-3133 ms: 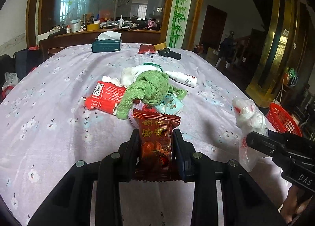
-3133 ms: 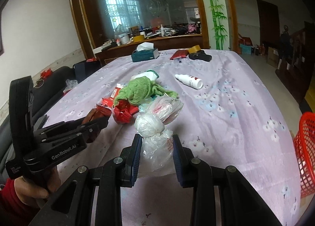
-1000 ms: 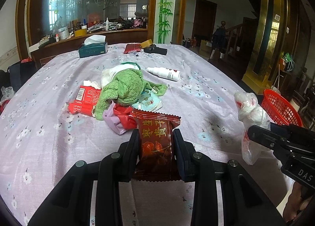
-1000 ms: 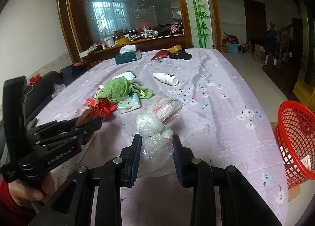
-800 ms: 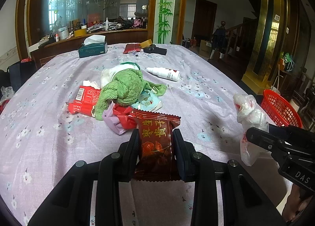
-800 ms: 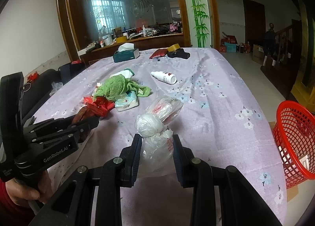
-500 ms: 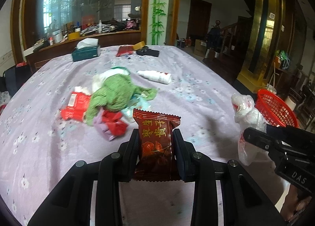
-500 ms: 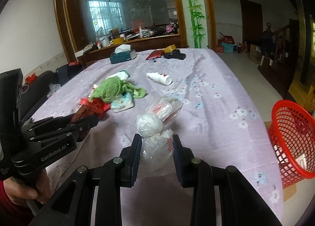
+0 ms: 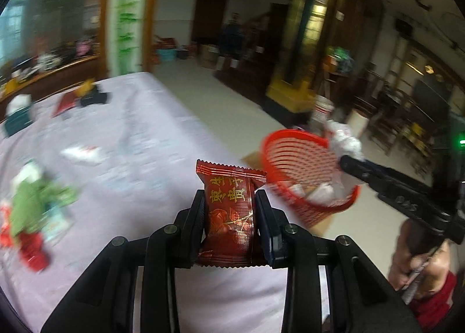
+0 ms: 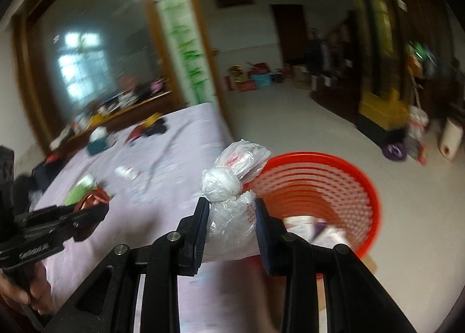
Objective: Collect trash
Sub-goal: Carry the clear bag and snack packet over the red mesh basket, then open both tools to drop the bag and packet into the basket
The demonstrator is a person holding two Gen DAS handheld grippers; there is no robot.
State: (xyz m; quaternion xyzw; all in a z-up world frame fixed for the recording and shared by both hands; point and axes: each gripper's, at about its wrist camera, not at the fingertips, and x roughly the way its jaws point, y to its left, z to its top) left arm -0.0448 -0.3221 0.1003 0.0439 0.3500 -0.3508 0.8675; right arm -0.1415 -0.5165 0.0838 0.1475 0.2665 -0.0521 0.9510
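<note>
The left tongs (image 9: 229,208) grip an upright dark red snack packet with gold letters (image 9: 229,211) above the worktop with the lilac flowered cloth (image 9: 139,158), while the right tongs (image 10: 231,214) pinch a knotted clear plastic bag (image 10: 229,205) just beside the red plastic mesh basket (image 10: 334,176) on the floor.
</note>
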